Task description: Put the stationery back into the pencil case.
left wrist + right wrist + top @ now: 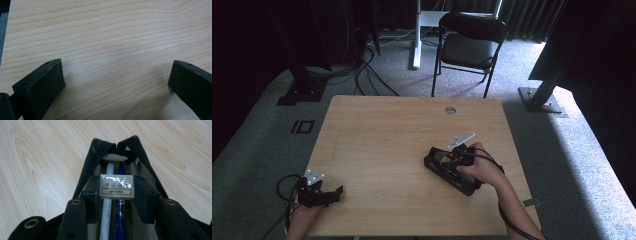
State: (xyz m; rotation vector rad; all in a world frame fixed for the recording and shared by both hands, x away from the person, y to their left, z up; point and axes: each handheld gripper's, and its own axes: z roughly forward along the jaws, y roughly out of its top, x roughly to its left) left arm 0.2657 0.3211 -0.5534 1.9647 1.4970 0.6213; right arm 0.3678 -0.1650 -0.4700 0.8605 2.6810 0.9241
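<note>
Right gripper [116, 190] is clamped on a small rectangular eraser [117, 187]: 1 black pad presses each short end, label w/ printed characters facing the camera. In the right gripper view the eraser sits directly above the open mouth of a black pencil case [100, 152], inside the span of the unzipped edges. Zipper [155, 178] teeth run along both sides and meet at the far end of the case. Lining is tan. 2 pens lie lengthwise in the case under the eraser: 1 white pen [107, 220] and 1 blue pen [120, 220], side by side, approx. parallel, tips toward the far end. Whether the eraser touches the pens cannot be told.

In the high view the right gripper [457, 159] is over the pencil case [447, 172], which lies at an angle on the right-centre part of the wooden table [377, 145]. The right hand [479, 170] wraps the gripper body; a grey plate sits on top and a cable trails back along the forearm.

Left gripper [334, 192] is at the near-left corner of the table, well apart from the case. In the left gripper view [115, 82] its 2 jaws stand wide apart w/ bare wood between them; nothing is gripped.

A folding chair [469, 42] stands beyond the far edge of the table.
</note>
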